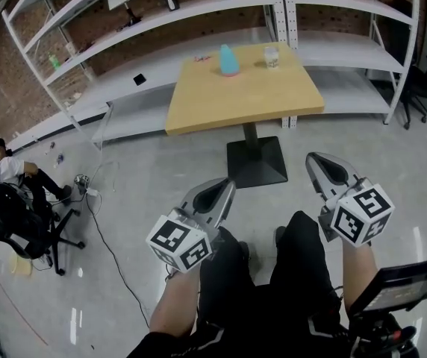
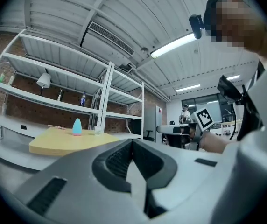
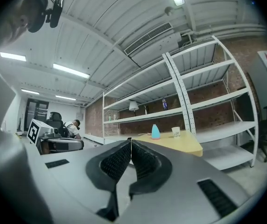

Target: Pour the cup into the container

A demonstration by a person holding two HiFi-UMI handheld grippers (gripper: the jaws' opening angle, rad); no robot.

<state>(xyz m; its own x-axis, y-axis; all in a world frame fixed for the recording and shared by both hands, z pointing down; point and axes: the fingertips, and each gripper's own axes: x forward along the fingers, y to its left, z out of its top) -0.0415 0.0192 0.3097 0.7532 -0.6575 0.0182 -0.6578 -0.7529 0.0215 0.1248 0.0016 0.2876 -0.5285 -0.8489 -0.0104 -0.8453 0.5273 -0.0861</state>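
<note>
Concrete floor (image 1: 146,185) ahead — on the far desk (image 1: 243,99) the cup (image 1: 272,57) stands right of a blue container (image 1: 229,60). Left claw (image 1: 227,186) and right claw (image 1: 315,159) — both pressed together, empty, well apart from the desk.

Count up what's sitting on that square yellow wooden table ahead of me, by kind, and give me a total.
Teal dome-shaped container with a pink base: 1
Pale translucent cup: 1
Small thin pinkish item near the far edge, too small to identify: 1
Total: 3
</note>
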